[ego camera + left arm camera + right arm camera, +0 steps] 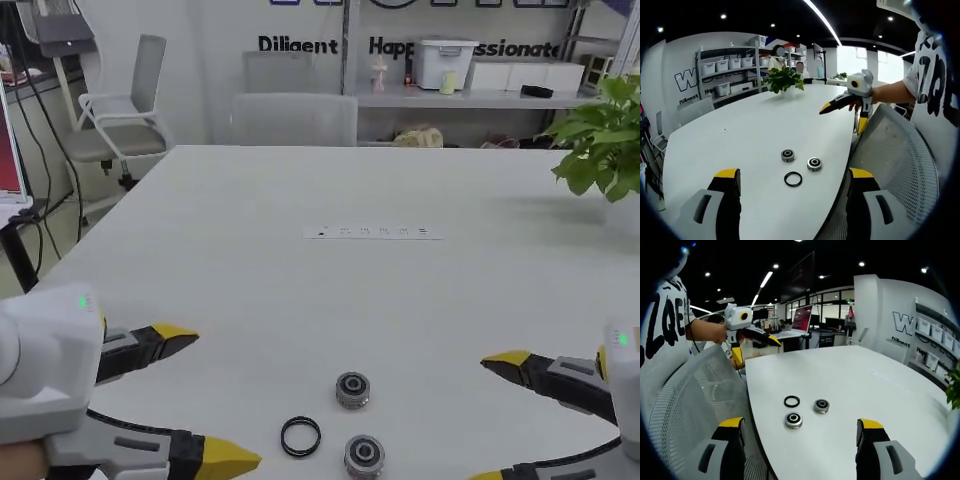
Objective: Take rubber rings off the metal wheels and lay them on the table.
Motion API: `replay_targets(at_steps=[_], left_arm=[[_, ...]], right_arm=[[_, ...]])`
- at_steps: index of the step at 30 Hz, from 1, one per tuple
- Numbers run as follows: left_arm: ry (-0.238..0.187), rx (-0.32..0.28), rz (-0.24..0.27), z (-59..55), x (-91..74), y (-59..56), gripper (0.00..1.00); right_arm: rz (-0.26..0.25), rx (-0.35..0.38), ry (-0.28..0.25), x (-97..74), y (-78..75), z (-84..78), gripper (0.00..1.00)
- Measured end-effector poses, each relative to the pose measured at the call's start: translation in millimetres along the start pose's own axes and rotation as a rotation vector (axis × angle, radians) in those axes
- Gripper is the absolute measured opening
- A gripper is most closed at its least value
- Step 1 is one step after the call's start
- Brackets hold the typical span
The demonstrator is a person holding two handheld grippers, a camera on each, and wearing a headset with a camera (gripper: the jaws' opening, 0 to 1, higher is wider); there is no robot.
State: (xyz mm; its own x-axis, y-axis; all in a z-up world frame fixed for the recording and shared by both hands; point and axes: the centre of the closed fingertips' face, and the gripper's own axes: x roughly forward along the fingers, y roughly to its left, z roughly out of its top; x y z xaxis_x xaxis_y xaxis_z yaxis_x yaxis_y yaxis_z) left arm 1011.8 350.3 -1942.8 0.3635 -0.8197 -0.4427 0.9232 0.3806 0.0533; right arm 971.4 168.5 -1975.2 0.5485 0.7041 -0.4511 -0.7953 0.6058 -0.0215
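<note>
A black rubber ring (300, 436) lies flat on the white table (420, 300), close to its near edge. Just beside it lie two small silver wheels with dark centres: the farther metal wheel (352, 389) and the nearer metal wheel (364, 454), both flat and not touching.

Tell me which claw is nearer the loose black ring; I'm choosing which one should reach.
Left. The left claw sits open just left of the ring; the right claw, also open, is farther off, past the two metal wheels.
</note>
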Motion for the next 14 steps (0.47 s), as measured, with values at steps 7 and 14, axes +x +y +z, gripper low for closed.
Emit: replay_targets(at_steps=[7,14], left_arm=[[0.003,-0.004,0.000,-1.6,0.1,1.0,0.85],[0.007,-0.015,-0.001,-5.9,-0.7,0.1,0.84]], right_arm=[[-0.007,0.004,0.004,-0.9,-1.3,-2.3,0.92],[-0.005,0.010,0.013,0.2,1.6,-6.9,0.92]])
